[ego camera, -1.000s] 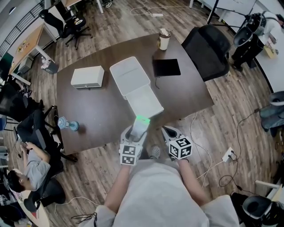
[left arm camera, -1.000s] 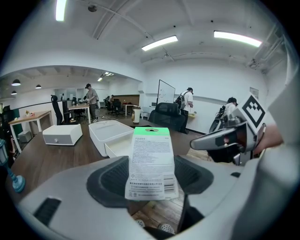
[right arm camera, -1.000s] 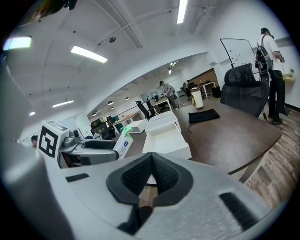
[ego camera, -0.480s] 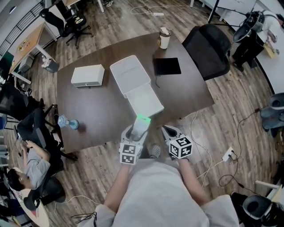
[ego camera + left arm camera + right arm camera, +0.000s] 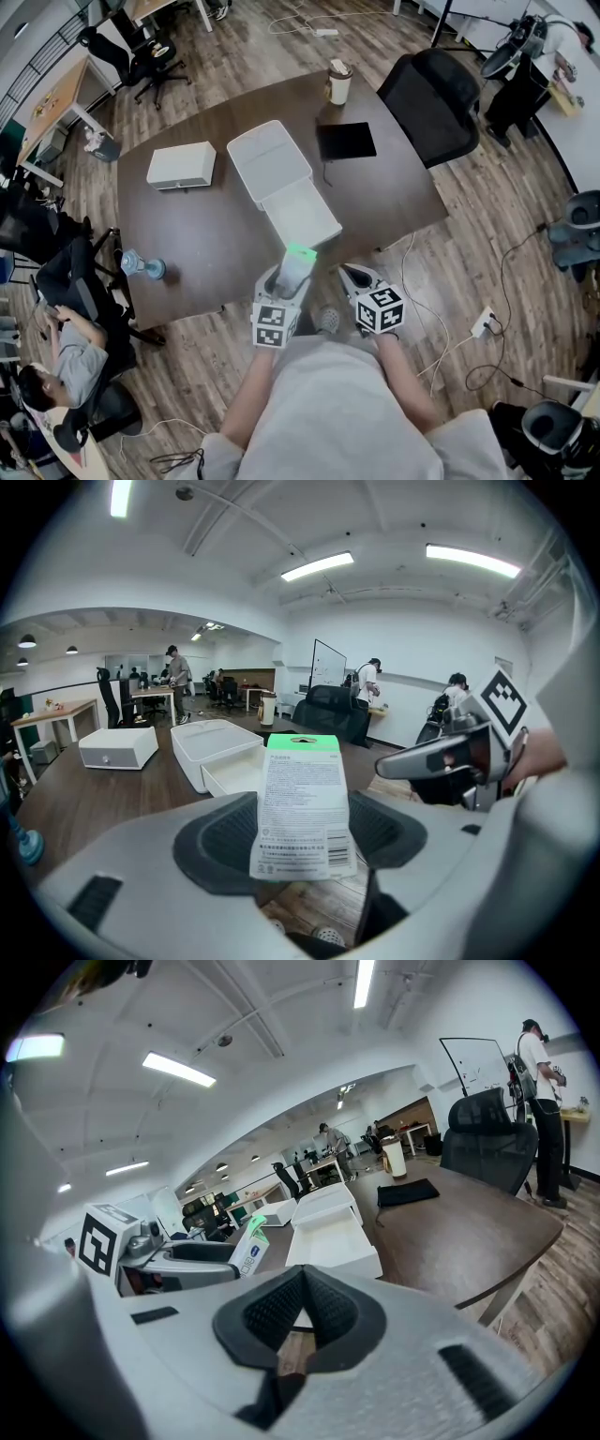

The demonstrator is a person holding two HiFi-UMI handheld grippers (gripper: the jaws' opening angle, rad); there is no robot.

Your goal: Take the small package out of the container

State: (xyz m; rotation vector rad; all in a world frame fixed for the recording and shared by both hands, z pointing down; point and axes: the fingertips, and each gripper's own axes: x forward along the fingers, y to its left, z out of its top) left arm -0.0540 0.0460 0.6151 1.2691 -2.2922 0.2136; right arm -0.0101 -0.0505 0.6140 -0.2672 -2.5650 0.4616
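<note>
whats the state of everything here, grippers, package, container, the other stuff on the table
left gripper: fingers shut on the small package
small package: upright, out of the container
right gripper: fingers shut, nothing between them
container: its drawer pulled out, looks empty
white box: closed
cup: upright on the table

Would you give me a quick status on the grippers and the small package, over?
Left gripper shut on small package, green end up. Right gripper shut, empty. Package clear of the container, drawer open. Nothing in the way.
</note>
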